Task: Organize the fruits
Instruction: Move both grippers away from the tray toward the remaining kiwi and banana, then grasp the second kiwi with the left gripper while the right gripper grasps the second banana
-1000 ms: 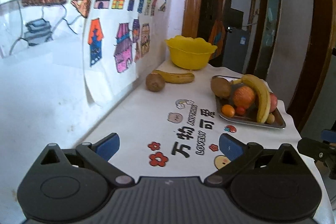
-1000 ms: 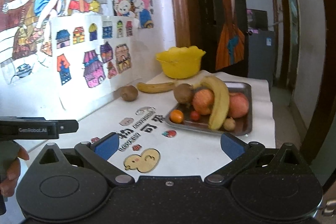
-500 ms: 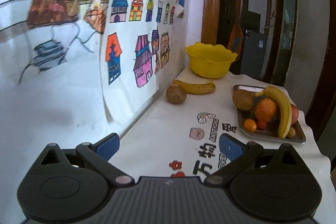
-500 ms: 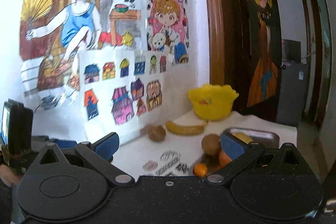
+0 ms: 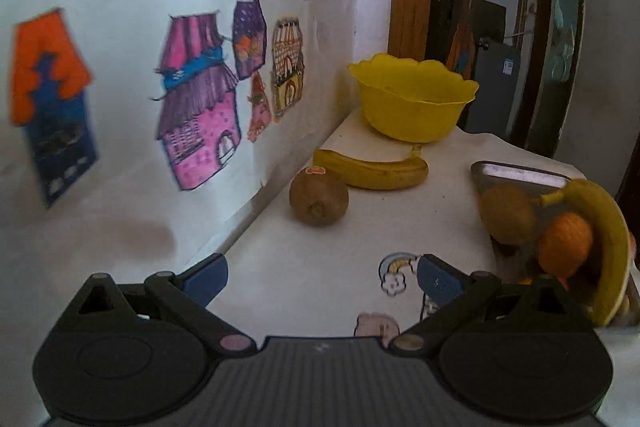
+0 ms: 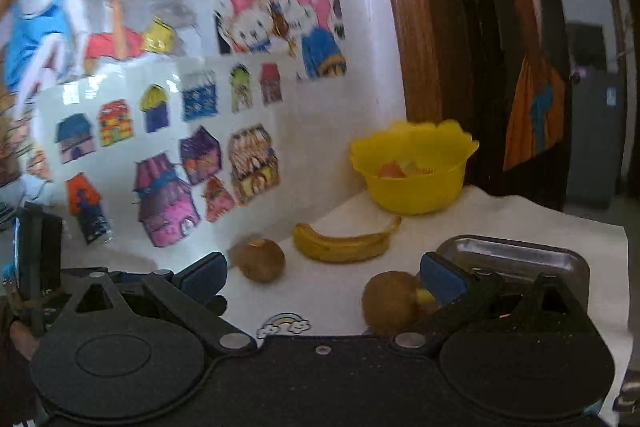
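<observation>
Metal tray [image 6: 516,257] half hidden behind the right gripper's finger [image 6: 442,277]; fruit in it mostly covered, only a kiwi [image 6: 390,301] showing clearly. Contents of the yellow bowl [image 6: 414,187] too blurred to name. In the left view, tray [image 5: 520,173] and banana [image 5: 608,227] cut by the right edge.

Kiwi [image 5: 319,199]: 1 brown, fuzzy, with a small orange sticker on top, on the white tabletop by the wall.
Banana [image 5: 370,170]: 1 yellow, lying flat just behind the kiwi, stem toward the yellow bowl [image 5: 414,99].
Yellow bowl: scalloped rim, upright at the far end; reddish pieces show inside in the right wrist view.
Metal tray [image 5: 520,175]: holds 1 second kiwi [image 5: 507,214], 1 orange [image 5: 565,245] and 1 curved banana [image 5: 608,247] lying over them.
</observation>
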The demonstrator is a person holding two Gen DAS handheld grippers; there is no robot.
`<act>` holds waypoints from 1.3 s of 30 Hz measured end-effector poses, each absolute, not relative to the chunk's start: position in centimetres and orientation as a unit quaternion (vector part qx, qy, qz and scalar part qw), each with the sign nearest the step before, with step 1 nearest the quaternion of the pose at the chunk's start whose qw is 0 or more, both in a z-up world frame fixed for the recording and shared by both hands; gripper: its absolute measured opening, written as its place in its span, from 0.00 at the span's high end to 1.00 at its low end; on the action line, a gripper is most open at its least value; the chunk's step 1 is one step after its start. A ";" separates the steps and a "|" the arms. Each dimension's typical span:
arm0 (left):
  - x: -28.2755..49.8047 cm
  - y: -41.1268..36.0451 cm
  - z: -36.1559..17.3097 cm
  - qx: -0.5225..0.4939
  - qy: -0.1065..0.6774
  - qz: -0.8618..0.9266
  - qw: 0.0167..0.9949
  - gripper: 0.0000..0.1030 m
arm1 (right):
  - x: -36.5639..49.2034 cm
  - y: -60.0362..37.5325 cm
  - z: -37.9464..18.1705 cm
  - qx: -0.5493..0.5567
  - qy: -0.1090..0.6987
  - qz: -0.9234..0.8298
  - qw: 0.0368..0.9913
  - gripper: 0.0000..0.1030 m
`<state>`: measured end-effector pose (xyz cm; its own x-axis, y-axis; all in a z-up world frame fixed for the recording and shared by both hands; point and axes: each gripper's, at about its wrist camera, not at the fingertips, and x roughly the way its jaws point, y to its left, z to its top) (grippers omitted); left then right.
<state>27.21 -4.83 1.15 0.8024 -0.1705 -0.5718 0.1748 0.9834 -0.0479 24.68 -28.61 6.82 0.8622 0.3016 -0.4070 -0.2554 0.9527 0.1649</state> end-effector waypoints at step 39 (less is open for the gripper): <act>42.7 -9.6 -2.5 0.080 0.395 -0.069 0.913 0.31 | 53.1 -21.9 -1.3 -0.279 0.439 0.437 0.733 0.27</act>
<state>42.66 -9.59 -2.53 0.6790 -0.0631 -0.7314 0.1890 0.9777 0.0911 53.06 -21.89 -1.31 0.2317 0.3962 -0.8884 -0.8869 0.4613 -0.0256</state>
